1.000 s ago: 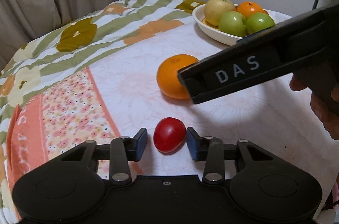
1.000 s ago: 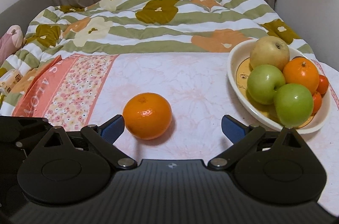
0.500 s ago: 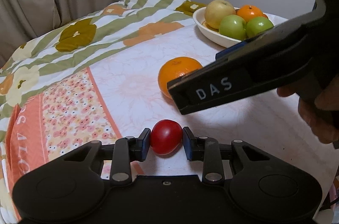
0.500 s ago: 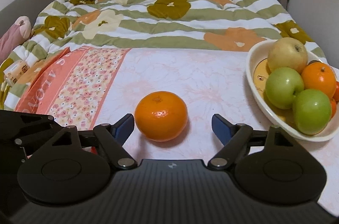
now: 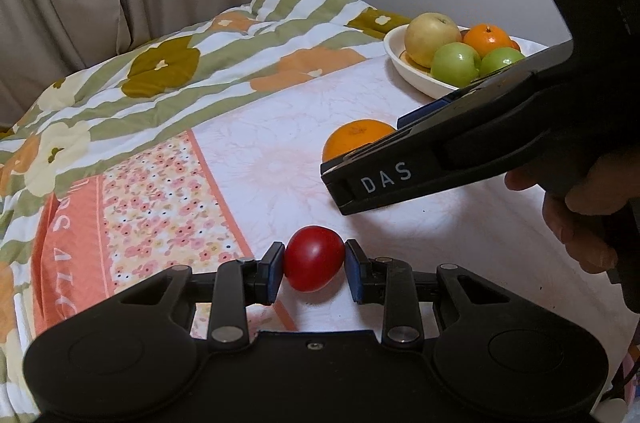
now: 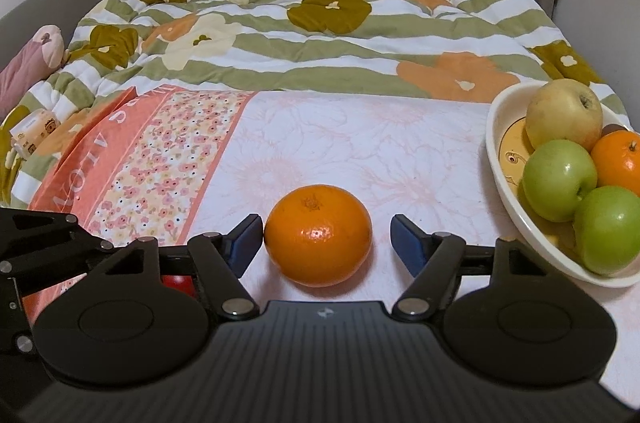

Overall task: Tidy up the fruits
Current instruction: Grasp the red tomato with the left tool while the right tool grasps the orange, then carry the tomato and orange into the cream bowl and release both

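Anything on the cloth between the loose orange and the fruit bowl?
No. In the right wrist view the stretch from the loose orange to the fruit bowl is bare cloth; only the right gripper's blue pad stands near that side.

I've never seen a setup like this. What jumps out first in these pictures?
A small red fruit is pinched between the left gripper's blue-padded fingers, low on the flowered bedspread. Beside it, the right gripper is closing around a loose orange, its fingers not yet touching. To the right, a white bowl holds apples and oranges.
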